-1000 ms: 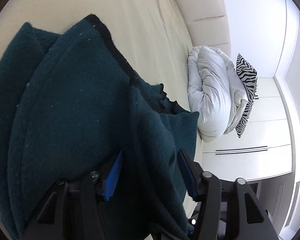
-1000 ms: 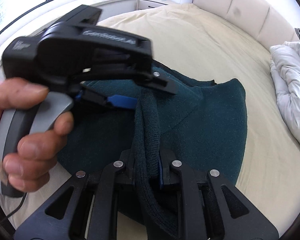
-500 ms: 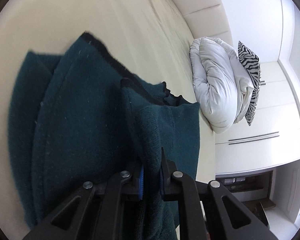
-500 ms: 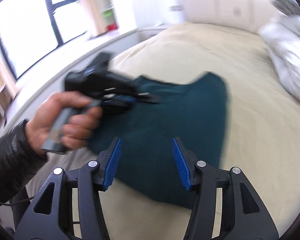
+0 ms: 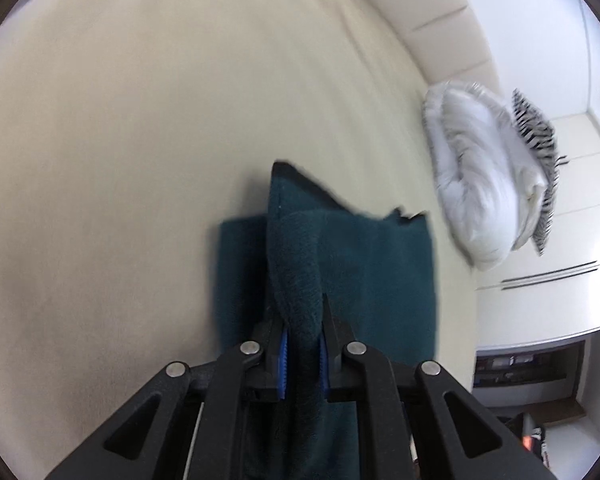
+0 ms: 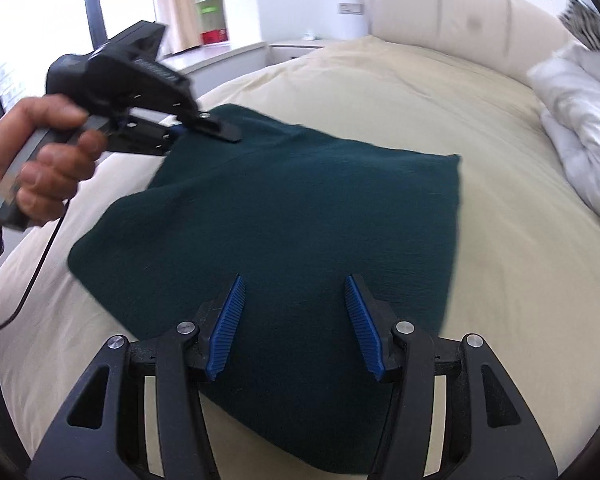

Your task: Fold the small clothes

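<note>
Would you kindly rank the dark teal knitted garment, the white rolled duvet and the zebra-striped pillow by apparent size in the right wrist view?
1. Dark teal knitted garment, though it lies nearest the camera.
2. White rolled duvet, cut by the frame edge.
3. Zebra-striped pillow, mostly out of frame.

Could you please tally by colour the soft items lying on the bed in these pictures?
Dark teal: 1, the garment
White: 1, the rolled duvet
Zebra-striped black and white: 1, the cushion
Total: 3
</note>
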Tool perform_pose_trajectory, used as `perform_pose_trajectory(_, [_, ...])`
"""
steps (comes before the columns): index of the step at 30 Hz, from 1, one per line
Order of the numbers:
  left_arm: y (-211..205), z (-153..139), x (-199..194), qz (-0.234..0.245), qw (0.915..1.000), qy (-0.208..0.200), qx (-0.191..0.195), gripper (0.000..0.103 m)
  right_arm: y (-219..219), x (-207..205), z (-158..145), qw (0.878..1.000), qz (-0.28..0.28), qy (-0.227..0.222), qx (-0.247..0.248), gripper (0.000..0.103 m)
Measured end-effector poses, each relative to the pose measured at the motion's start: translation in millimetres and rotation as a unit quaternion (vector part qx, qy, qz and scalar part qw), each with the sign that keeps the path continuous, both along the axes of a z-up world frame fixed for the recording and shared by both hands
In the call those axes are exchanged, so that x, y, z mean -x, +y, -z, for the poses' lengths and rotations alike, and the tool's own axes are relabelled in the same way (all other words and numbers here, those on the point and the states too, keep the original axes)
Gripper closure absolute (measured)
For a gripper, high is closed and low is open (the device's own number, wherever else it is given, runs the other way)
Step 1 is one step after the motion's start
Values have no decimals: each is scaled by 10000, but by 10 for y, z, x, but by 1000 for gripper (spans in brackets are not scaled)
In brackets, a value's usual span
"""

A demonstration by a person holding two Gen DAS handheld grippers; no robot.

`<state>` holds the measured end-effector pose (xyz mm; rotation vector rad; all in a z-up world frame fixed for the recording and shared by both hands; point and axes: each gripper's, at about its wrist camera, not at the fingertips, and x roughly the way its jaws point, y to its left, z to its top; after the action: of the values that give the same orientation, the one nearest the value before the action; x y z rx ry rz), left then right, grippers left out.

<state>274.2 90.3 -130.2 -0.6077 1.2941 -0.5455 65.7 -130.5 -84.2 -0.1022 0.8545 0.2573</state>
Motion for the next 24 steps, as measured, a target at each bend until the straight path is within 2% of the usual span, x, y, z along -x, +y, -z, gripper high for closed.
perform_pose_trajectory(3, [169, 88, 78, -309, 9983, -41, 490, 86, 38, -48, 106, 9999, 58, 78, -33, 51])
perform_pose_trajectory(4, [227, 94, 103, -404, 9977, -40, 547, 86, 54, -47, 107, 9999, 76, 55, -94, 51])
perform_pose_trajectory(7, [345, 16, 208, -620, 9973, -189, 347, 86, 31, -28, 129, 9998, 0, 95, -186, 51])
perform_pose_trajectory(10, [362, -295, 417, -761, 9943, -728, -158, 86, -51, -4, 57, 9995, 4, 85, -289, 52])
perform_pose_trajectory(13, [140, -667, 672, -519, 9871, -1425, -520, 86, -229, 41, -71, 9972, 251, -155, -690, 53])
perform_pose_trajectory(15, [-87, -772, 810, -233, 9801, -1746, -919, 86, -251, 113, -91, 9931, 369, -110, -1109, 53])
perform_pose_trajectory(17, [-344, -716, 922, 24, 9669, -1965, -1629, 86, -349, 105, -35, 9888, 400, 166, -1426, 53])
perform_pose_trajectory(19, [-499, -509, 969, 202, 9507, -1962, -2393, 86, -447, 113, -19, 9852, 387, 329, -1638, 53])
perform_pose_trajectory(20, [-502, -387, 1014, 203, 9447, -1982, -2604, 86, -453, 157, 13, 9824, 366, 439, -1777, 53])
perform_pose_trajectory(22, [-432, -288, 1096, 125, 9370, -2171, -2733, 85, -504, 191, 54, 9770, 338, 583, -2025, 53])
perform_pose_trajectory(23, [-405, -281, 1132, 93, 9335, -2229, -2809, 81, -523, 219, 60, 9741, 286, 644, -2147, 53])
perform_pose_trajectory(24, [-384, -282, 1159, 59, 9310, -2245, -2876, 70, -537, 227, 52, 9721, 231, 681, -2231, 53])
